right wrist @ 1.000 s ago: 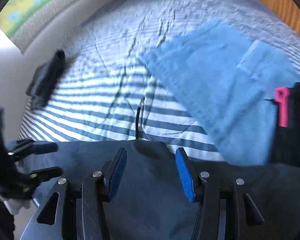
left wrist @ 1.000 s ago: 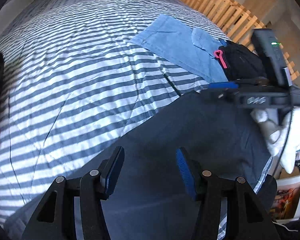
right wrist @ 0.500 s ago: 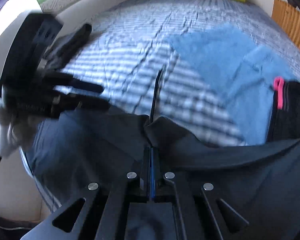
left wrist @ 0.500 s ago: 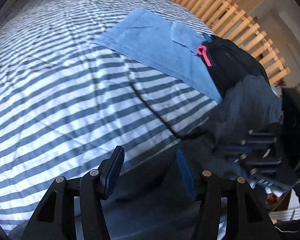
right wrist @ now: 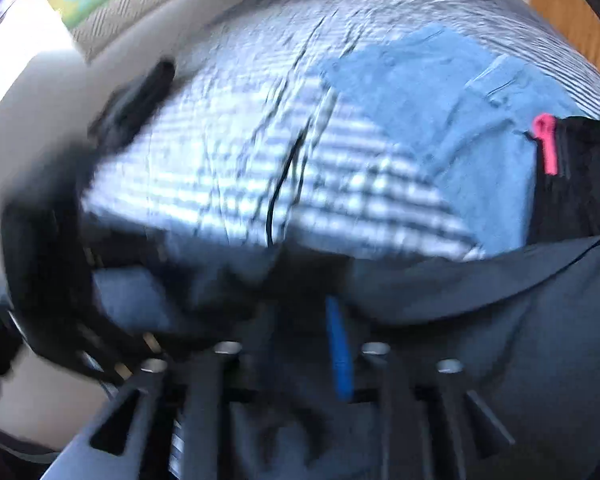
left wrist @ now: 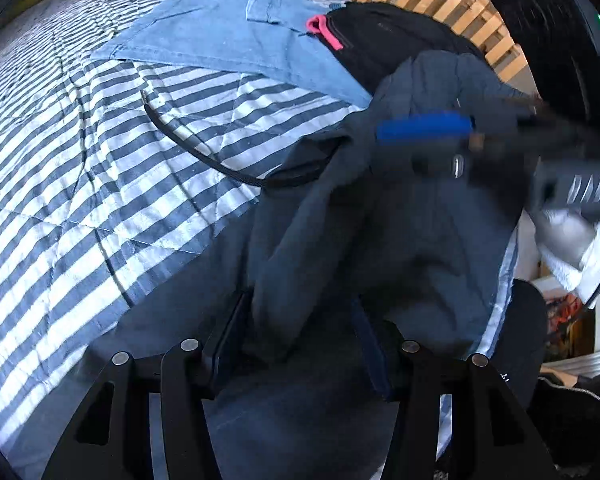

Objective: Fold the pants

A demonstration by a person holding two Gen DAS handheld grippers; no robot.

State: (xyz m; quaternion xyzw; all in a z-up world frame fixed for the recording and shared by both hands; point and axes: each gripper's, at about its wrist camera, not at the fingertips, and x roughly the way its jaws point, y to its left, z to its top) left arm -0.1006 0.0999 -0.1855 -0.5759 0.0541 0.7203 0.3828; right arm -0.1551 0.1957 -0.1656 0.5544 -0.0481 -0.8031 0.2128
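Left claw (left wrist: 300, 340) looks open with a bunched fold of the dark pants (left wrist: 400, 248) sitting between its fingers, down at 6 o'clock on the striped bed (left wrist: 100, 160). Soft, light, floppy cloth, so we'd grab hems or the waistband, not the middle. Right claw (left wrist: 424, 128) at 2 o'clock lifts a pinched edge. It's too crumpled to call a long axis; most of it is heaped toward 4 o'clock.
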